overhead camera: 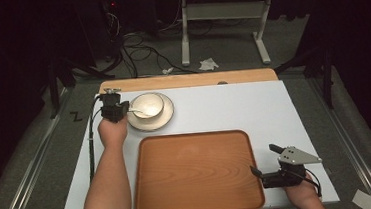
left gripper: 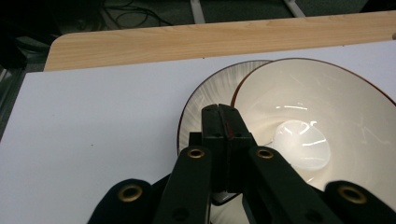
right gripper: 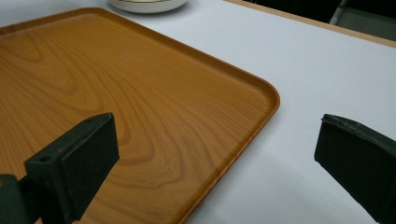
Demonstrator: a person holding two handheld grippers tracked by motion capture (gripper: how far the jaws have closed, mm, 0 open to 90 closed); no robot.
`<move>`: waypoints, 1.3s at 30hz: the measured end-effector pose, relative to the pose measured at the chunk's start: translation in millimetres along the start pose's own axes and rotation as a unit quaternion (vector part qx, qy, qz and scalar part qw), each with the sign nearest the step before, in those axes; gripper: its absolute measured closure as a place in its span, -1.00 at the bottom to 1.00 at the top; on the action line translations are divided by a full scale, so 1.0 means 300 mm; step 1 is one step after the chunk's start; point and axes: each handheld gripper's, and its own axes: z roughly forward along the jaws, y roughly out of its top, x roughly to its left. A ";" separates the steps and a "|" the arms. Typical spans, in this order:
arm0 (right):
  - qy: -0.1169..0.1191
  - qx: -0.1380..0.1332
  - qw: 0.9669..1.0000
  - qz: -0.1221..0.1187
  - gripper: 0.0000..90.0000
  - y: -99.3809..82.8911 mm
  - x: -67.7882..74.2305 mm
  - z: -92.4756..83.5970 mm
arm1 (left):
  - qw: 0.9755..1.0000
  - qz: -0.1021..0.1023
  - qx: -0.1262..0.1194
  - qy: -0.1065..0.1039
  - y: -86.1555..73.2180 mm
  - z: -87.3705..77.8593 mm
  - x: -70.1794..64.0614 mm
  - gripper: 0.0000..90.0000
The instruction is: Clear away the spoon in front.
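A cream bowl [overhead camera: 147, 104] with a thin reddish rim stands on a matching plate [overhead camera: 164, 120] at the back left of the white table. My left gripper [overhead camera: 128, 110] is at the bowl's left side. In the left gripper view its jaws are pressed together on the rim of the bowl [left gripper: 303, 121], above the plate [left gripper: 205, 95], so my left gripper [left gripper: 223, 116] is shut on it. A wooden tray [overhead camera: 196, 174] lies empty at the front centre. My right gripper [overhead camera: 264, 159] stands open at the tray's right edge, and my right gripper [right gripper: 218, 140] straddles the corner of the tray [right gripper: 116, 93] with nothing gripped.
A wooden board [overhead camera: 186, 80] borders the table's far edge. On the floor beyond it are cables [overhead camera: 139, 50], a white desk frame [overhead camera: 222, 26] and a crumpled paper [overhead camera: 208, 63]. The person's forearms come in from the bottom edge.
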 end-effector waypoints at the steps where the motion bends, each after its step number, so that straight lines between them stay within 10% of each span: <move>1: 0.000 0.001 1.000 -0.001 -0.98 0.000 0.002 0.000 | 1.000 -0.006 -0.001 0.008 0.000 0.005 0.006 1.00; 11: 0.005 0.003 1.000 -0.007 -0.98 0.000 0.007 0.004 | 0.998 0.009 0.044 0.044 -0.022 0.041 0.000 1.00; 20: 0.006 0.002 1.000 -0.003 -0.98 0.002 0.009 0.001 | 0.996 0.047 0.078 0.024 -0.032 -0.005 -0.032 1.00; 25: 0.010 0.001 1.000 -0.010 -0.98 0.005 0.014 0.004 | 0.998 0.040 0.054 -0.011 -0.046 -0.059 -0.039 1.00; 31: 0.012 0.003 1.000 -0.012 -0.98 0.005 0.018 0.008 | 0.999 0.005 0.023 0.022 -0.059 -0.107 0.038 1.00; 39: 0.013 0.009 1.000 -0.012 -0.98 0.001 0.016 0.018 | 0.999 0.001 0.033 -0.004 -0.098 -0.081 0.057 1.00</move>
